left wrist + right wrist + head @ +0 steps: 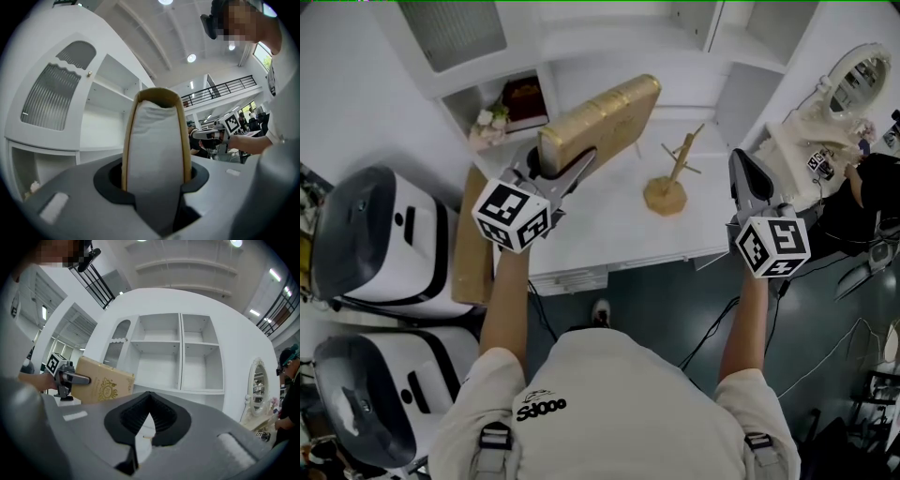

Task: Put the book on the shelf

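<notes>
A thick gold-covered book (602,120) is held up over the white desk (609,225), tilted toward the white shelf unit (609,52). My left gripper (567,169) is shut on its near end. In the left gripper view the book's white page edge (157,140) fills the gap between the jaws, with the open shelf compartments (105,110) behind it. My right gripper (748,178) hovers at the desk's right edge, shut and empty. In the right gripper view my right gripper's tips (149,399) meet, and the book (101,383) sits left of the empty shelves (180,352).
A second gold book (473,234) lies along the desk's left edge. A wooden stand (667,187) is on the desk between the grippers. A cubby holds flowers (490,122) and a dark red book (523,98). Two white machines (375,239) stand at left, a mirror (855,80) at right.
</notes>
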{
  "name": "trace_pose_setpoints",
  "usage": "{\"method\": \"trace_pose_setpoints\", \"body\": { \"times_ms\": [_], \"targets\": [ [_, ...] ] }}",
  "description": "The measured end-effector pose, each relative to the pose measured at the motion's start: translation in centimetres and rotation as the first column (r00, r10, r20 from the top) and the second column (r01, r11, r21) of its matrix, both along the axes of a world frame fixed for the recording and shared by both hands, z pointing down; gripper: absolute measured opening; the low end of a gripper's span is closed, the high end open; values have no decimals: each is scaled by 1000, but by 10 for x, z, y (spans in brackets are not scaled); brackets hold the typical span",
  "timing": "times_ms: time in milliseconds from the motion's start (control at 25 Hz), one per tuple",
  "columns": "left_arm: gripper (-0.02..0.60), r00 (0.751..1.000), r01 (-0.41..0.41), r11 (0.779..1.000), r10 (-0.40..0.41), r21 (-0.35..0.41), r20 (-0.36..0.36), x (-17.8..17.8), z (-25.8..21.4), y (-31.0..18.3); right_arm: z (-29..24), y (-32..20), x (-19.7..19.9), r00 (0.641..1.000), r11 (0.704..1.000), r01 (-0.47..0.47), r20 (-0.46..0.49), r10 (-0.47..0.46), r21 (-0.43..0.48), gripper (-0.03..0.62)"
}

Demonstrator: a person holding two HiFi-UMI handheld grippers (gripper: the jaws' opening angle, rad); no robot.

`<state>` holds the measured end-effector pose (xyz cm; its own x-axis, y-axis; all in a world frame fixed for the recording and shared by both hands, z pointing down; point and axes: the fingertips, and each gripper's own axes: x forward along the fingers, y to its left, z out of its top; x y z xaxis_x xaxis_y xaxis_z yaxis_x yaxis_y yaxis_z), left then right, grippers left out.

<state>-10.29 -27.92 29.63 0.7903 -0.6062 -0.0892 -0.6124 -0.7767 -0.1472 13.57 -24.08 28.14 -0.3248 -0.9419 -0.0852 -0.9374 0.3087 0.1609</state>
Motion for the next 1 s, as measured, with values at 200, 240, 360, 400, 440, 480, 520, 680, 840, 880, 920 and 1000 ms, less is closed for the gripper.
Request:
{"method": "trace_pose_setpoints", "body": {
  "times_ms": [200, 240, 360, 400, 440, 480, 520, 680, 840, 880, 920, 1000],
  "targets": [
    [233, 1000, -21, 999, 21, 26, -16, 2, -15, -34, -7, -30, 2, 1000, 1000, -14, -20, 14, 5, 2],
    [233, 999, -33, 999, 33, 29, -25, 4, -19, -41, -8, -35, 4, 1000, 1000, -18, -20, 18, 4, 2],
    [233, 993, -89, 995, 92, 34, -74, 12, -37, -56, -11, -50, 11, 1000, 1000, -26, -17, 26, 2, 2],
    [233, 991, -103, 994, 106, 42, -81, 15, -43, -61, -12, -55, 13, 1000, 1000, -26, -14, 26, 0, 2],
    [233, 991, -109, 993, 113, 54, -76, 18, -48, -64, -11, -59, 15, 1000, 1000, -24, -9, 24, -3, 2],
    [233, 992, -107, 992, 111, 70, -62, 22, -55, -68, -10, -62, 17, 1000, 1000, -21, -4, 21, -6, 2],
    [233, 994, -100, 991, 104, 90, -42, 26, -61, -72, -10, -66, 20, 1000, 1000, -17, 0, 17, -10, 2],
    [233, 998, -65, 982, 62, 180, 19, 42, -93, -84, -16, -83, 36, 1000, 1000, 1, 9, -1, -8, 2],
    [233, 996, 21, 971, -41, 239, 77, 51, -119, -107, -20, -101, 50, 999, 999, 35, -2, -35, -12, 2],
    [233, 994, 37, 968, -61, 250, 90, 54, -123, -114, -20, -105, 55, 999, 999, 44, -6, -44, -15, 2],
    [233, 991, 49, 963, -79, 264, 105, 57, -128, -119, -20, -109, 59, 999, 998, 54, -9, -54, -18, 2],
    [233, 982, 73, 951, -121, 301, 146, 63, -136, -129, -19, -118, 66, 998, 998, 66, -12, -66, -23, 2]
  ]
}}
